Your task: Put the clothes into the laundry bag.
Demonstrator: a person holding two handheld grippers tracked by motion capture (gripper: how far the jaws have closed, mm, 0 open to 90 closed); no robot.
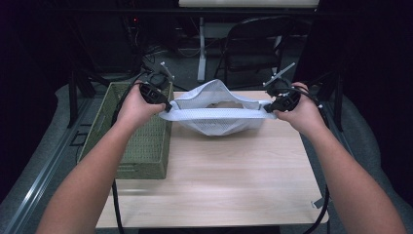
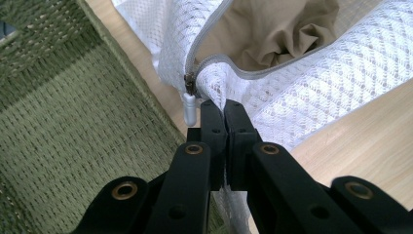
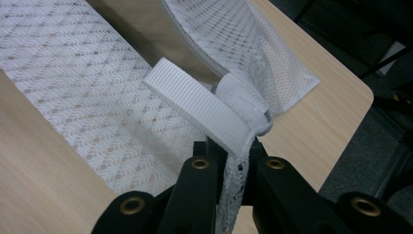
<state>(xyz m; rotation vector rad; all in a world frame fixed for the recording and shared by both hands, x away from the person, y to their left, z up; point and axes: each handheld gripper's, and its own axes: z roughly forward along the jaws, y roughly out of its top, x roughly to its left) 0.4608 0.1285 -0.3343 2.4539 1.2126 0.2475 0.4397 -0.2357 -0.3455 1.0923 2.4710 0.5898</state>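
1. While you hold the white mesh bag stretched between both hands above the far half of the table, the loading looks done — a tan garment already sits inside, seen through the open mouth.
2. Your left gripper is clamped on the bag's left end, jaws pressed together on the mesh just beside the zipper pull; in the high view it sits over the right rim of the green woven basket.
3. Your right gripper is pinched shut on the bag's right end, at the root of the white ribbed strap loop.
4. What seems left: the zipper is still fully open, so closing it remains — and perhaps setting the bag into the basket at the left.
5. The bag itself is thin, diamond-patterned netting, sagging in the middle, its far lip standing up in a peak.
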